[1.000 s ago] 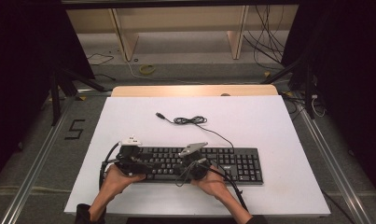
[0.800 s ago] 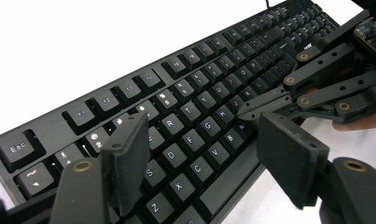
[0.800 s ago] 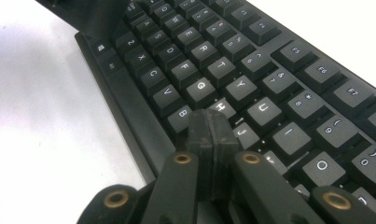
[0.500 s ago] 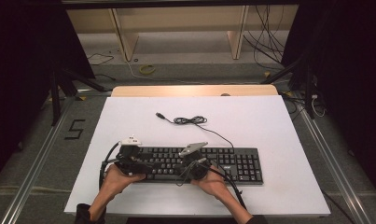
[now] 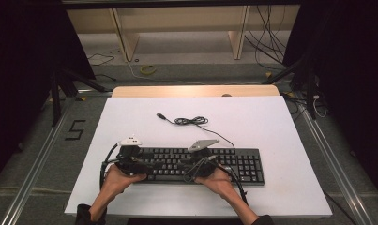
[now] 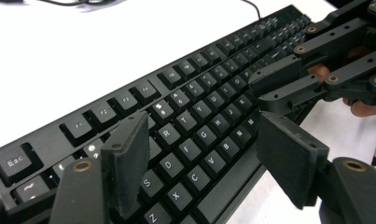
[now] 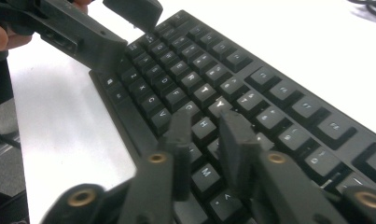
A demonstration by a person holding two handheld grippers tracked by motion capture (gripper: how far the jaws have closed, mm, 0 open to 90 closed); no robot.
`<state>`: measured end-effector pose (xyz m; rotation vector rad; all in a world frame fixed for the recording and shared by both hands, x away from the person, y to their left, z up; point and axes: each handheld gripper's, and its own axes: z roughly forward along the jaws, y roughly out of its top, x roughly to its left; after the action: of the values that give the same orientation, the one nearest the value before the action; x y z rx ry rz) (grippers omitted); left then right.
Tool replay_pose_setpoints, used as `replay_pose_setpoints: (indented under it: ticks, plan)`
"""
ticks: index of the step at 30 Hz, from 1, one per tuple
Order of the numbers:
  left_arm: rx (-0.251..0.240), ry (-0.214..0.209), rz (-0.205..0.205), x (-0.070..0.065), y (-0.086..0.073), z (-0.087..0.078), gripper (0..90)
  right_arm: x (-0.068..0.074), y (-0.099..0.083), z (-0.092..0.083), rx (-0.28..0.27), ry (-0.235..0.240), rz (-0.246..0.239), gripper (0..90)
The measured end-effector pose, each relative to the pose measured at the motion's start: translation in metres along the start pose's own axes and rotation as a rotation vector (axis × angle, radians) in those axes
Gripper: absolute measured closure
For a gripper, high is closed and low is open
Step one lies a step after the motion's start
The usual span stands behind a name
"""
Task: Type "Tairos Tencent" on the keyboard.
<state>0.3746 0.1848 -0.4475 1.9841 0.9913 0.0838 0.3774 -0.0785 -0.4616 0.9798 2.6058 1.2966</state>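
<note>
Our right gripper [image 7: 202, 140] has just been opening its jaws slightly over the keyboard [image 5: 233, 161], seemingly nothing between; left gripper [image 6: 195, 161] gapes wide, empty, near the table's [image 5: 280, 131] front edge.

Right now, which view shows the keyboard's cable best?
High view: the cable runs from the keyboard across the table to its plug. Left gripper view catches a short stretch at the top; right gripper view, a corner bit.

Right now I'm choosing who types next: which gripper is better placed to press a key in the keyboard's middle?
The right gripper: its jaws, just opening, stand narrow over the keyboard near H. The left gripper spreads wide across several keys.
</note>
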Motion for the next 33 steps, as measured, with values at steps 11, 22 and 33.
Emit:
replay_pose_setpoints:
  ticks: [11,22,33]
  plan:
    - [-0.017,-0.007,0.002,0.002,0.001,0.0,33.9,-0.004,-0.003,-0.016,-0.036,-0.007,0.031,52.9]
    - [-0.033,-0.013,0.006,0.003,0.003,0.001,33.9,-0.01,-0.009,-0.028,-0.052,-0.041,0.049,40.1]
    - [0.008,-0.01,0.044,0.003,0.009,0.011,49.7,-0.014,-0.02,-0.045,-0.075,-0.061,0.059,38.6]
